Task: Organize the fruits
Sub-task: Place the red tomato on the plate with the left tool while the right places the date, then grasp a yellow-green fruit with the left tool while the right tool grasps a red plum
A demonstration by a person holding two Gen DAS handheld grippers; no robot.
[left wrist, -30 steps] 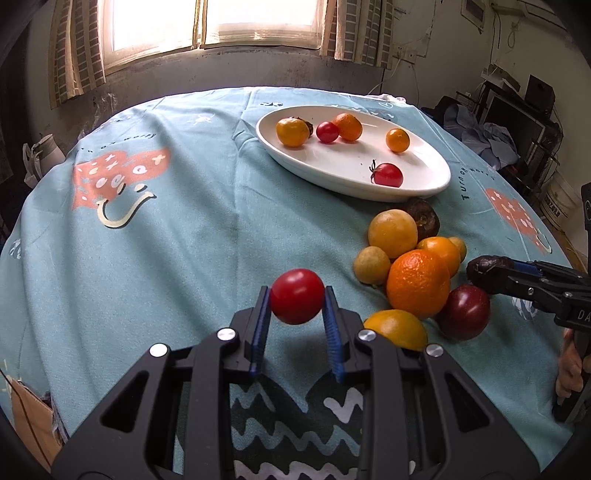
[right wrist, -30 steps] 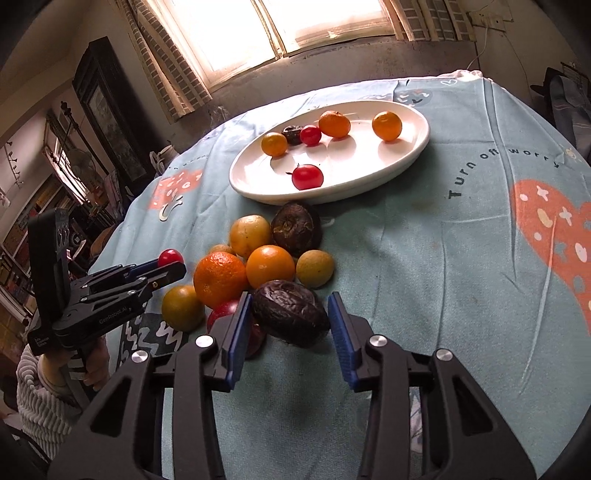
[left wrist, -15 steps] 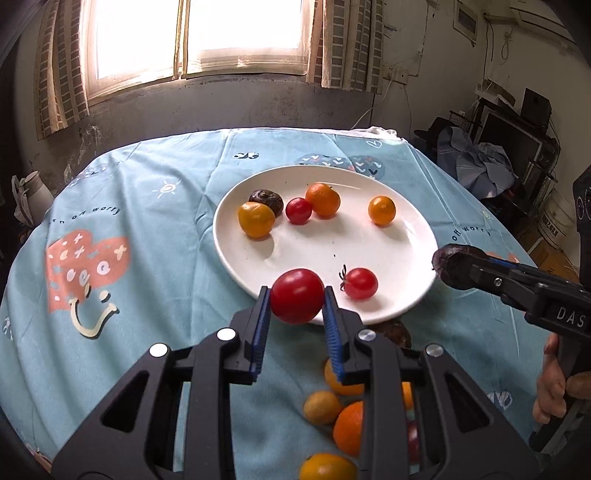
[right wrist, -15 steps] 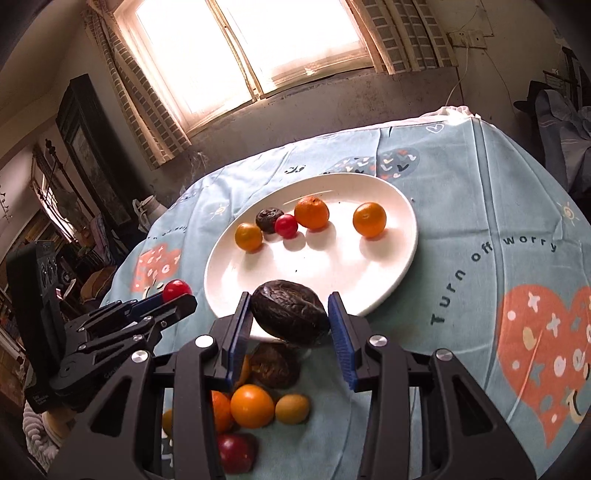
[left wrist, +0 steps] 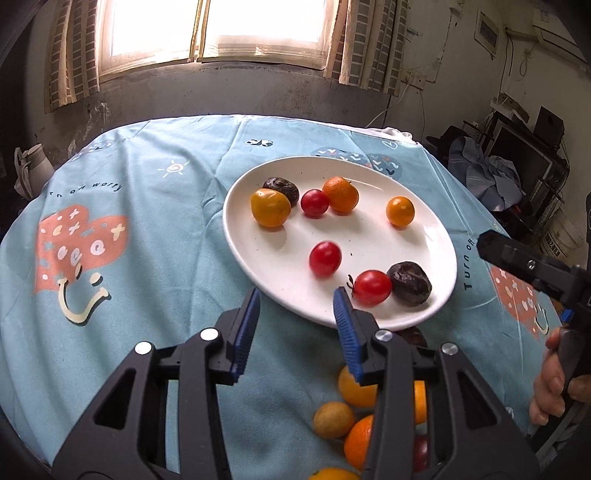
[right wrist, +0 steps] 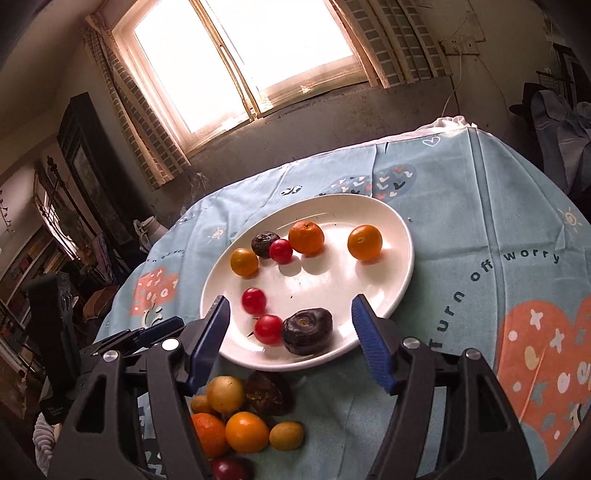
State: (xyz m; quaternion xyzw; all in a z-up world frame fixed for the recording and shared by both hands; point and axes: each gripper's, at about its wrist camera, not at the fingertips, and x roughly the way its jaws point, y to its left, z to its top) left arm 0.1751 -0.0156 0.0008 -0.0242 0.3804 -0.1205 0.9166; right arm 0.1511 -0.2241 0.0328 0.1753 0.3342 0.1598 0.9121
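Note:
A white oval plate (left wrist: 417,236) (right wrist: 369,210) holds several fruits. A red tomato (left wrist: 325,258) (right wrist: 254,300) lies near its middle. A dark wrinkled passion fruit (left wrist: 409,283) (right wrist: 307,330) lies at the near rim beside another tomato (left wrist: 371,287) (right wrist: 268,328). My left gripper (left wrist: 295,314) is open and empty just short of the near rim. My right gripper (right wrist: 290,325) is open and empty above the passion fruit. A pile of loose fruits (left wrist: 347,421) (right wrist: 240,421) lies on the cloth in front of the plate.
The round table has a light blue printed cloth (left wrist: 147,236) (right wrist: 480,229). A wall with a bright window (left wrist: 207,29) is behind it. Clutter and furniture (left wrist: 517,166) stand at the right of the table. A dark cabinet (right wrist: 88,162) stands at the left.
Both grippers moved over the plate and opened. The red tomato left my left gripper and the passion fruit left my right gripper; both now lie on the plate.

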